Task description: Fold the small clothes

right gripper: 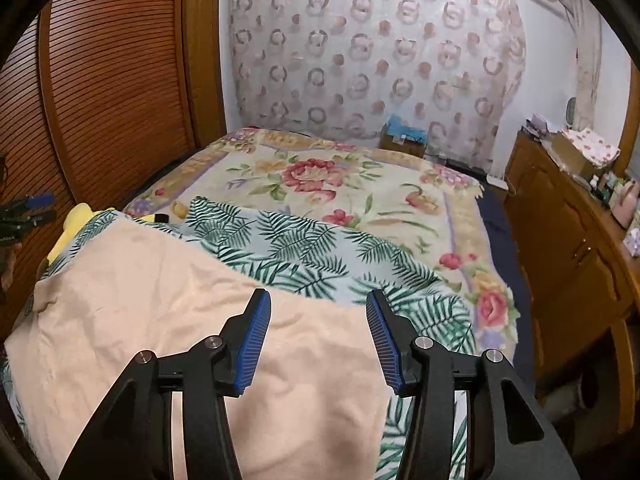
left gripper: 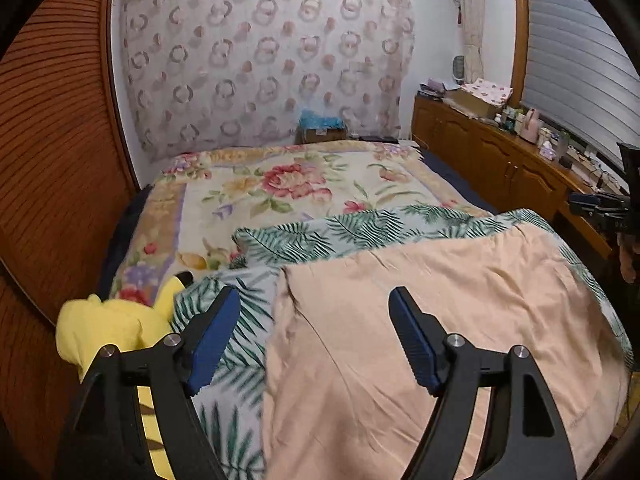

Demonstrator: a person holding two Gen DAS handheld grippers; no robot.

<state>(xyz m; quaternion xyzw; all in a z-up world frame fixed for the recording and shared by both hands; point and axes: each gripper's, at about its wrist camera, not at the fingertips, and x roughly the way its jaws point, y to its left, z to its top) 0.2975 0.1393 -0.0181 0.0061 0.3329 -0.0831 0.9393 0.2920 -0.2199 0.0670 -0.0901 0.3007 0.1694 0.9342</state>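
The left claw [left gripper: 314, 300] is spread wide and holds nothing; it hangs over the near left part of the peach cloth [left gripper: 420, 340]. The right claw [right gripper: 318, 300] is likewise wide open and empty, poised above that cloth's [right gripper: 180, 320] far right edge. The cloth lies spread and fairly flat, with a few soft creases, on a palm-print sheet [left gripper: 288, 236] at the foot of the bed; nothing is folded yet.

The step in hand looks to be the first grasp. To do it well, each claw should come down on a corner or edge on its own side, pinching only the peach layer and not the sheet under it. Both should lift evenly so the fold line runs straight, then lay edge to edge.

A yellow plush [left gripper: 108, 328] sits just beside the left edge, close enough to snag. Beyond lies a floral blanket [left gripper: 280, 184], with a wooden cabinet [left gripper: 500, 164] along the right.
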